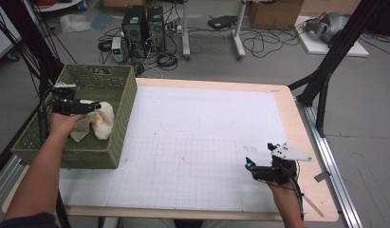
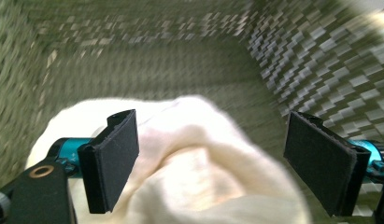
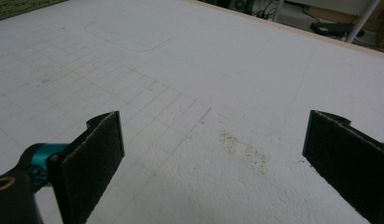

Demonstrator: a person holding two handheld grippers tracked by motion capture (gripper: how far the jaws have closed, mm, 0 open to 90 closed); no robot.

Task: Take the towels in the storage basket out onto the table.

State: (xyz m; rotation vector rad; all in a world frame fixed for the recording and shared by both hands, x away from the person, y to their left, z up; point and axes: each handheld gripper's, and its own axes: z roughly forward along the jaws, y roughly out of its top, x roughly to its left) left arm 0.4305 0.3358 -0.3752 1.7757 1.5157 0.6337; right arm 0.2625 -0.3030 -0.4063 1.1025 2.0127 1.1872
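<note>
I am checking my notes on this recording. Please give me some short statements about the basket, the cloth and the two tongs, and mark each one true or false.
1. The cream cloth lies inside the green woven basket. True.
2. The left tongs are shut on the cloth. False: their jaws stand wide apart over it.
3. The right tongs are open over the bare white mat. True.
4. The basket stands at the right edge of the table. False: it stands at the left edge.
5. The right tongs hold a second cloth. False: nothing is between their jaws.
</note>
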